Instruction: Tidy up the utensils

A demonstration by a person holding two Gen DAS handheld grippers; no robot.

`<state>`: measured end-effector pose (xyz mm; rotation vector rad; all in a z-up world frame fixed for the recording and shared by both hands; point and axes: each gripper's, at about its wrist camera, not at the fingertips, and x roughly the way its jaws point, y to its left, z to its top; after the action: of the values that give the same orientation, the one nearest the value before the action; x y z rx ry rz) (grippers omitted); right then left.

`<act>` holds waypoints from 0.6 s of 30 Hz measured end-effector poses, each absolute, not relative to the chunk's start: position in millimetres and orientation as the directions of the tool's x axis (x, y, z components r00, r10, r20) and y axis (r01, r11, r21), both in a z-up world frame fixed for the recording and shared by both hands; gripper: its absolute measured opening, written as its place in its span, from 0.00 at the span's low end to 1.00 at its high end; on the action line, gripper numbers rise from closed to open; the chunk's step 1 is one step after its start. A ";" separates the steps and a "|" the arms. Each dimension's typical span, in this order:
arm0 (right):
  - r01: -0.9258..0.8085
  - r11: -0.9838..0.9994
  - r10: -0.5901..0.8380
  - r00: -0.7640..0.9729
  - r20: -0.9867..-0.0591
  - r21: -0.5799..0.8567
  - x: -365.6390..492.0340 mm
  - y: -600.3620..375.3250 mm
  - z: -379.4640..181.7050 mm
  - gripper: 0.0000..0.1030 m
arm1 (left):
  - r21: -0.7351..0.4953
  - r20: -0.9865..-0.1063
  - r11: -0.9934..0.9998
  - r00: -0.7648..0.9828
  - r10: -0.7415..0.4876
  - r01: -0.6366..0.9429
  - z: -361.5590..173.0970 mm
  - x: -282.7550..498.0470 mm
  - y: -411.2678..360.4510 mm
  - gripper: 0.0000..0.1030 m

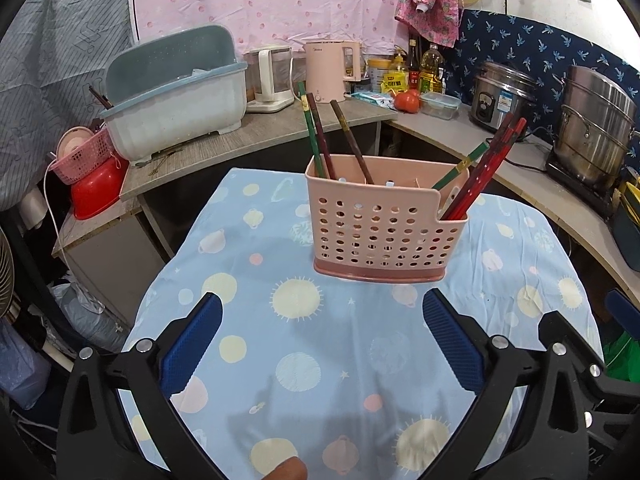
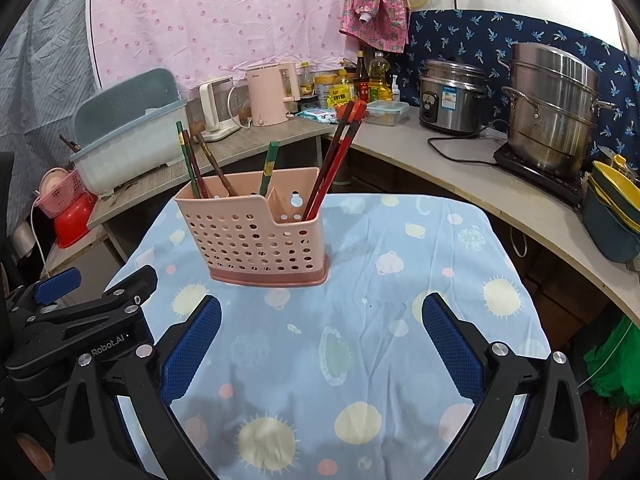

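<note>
A pink perforated utensil holder [image 1: 380,232] [image 2: 256,236] stands upright on a table covered with a light blue patterned cloth [image 1: 320,360] [image 2: 380,352]. Green and brown chopsticks [image 1: 320,136] [image 2: 192,160] lean in its left compartment. Red chopsticks [image 1: 484,168] [image 2: 336,160] and one green one [image 1: 460,170] [image 2: 267,170] lean toward its right side. My left gripper [image 1: 322,310] hangs open in front of the holder with nothing between its blue pads. My right gripper [image 2: 322,310] is open too, empty, just right of the left one [image 2: 86,296].
A grey counter [image 1: 248,136] behind the table holds a blue-grey dish rack [image 1: 176,96], two kettles [image 1: 324,72], bottles and a tomato. To the right stand a rice cooker [image 2: 452,96] and a large steel steamer pot [image 2: 552,108]. Stacked bowls [image 2: 616,208] sit far right.
</note>
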<state>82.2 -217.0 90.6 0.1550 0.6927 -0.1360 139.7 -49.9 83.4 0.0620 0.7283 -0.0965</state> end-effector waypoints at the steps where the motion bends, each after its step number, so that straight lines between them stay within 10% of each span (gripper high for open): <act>1: 0.173 0.980 -0.065 0.756 -0.651 0.103 83.1 -217.2 89.4 0.95 | 0.020 -0.671 0.994 0.738 -0.067 0.109 82.3 139.6 -49.3 0.93; 18: 0.178 0.977 -0.056 0.744 -0.665 0.117 79.6 -216.7 77.0 0.94 | 0.041 -0.698 0.995 0.716 -0.037 0.092 68.9 139.7 -45.7 0.93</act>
<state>79.6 -216.7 77.0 0.1779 0.7207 -0.1291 139.7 -45.7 68.9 0.0745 0.7703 -0.0717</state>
